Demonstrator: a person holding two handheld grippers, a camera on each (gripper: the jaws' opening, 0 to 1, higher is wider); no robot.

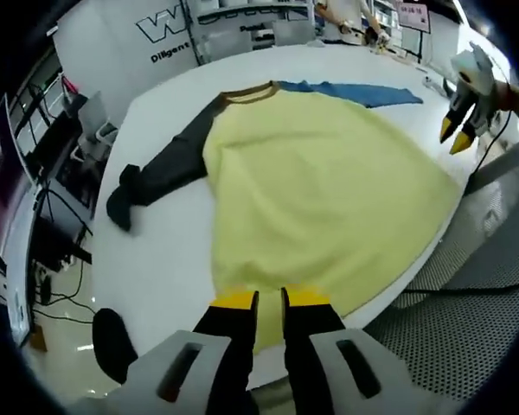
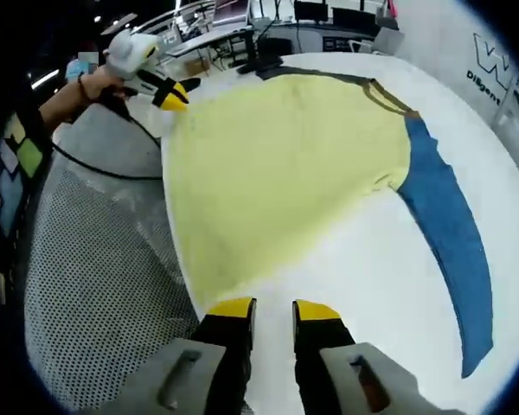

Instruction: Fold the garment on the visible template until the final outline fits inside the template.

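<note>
Pale yellow cloth shirt [image 1: 320, 190] with dark grey sleeve [image 1: 160, 173] and blue sleeve [image 2: 445, 216], spread on white worktop [image 1: 169, 268], left tongs [image 1: 270, 300] narrowly parted at its hem, right tongs [image 2: 274, 306] narrowly parted beside the hem, holding nothing

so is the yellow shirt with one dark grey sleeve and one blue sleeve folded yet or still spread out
Spread out. The yellow shirt lies flat on the white table, dark grey sleeve and blue sleeve both extended sideways.

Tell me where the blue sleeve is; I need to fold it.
In the right gripper view the blue sleeve lies flat on the white table, right of the yellow body, below the brown collar.
</note>
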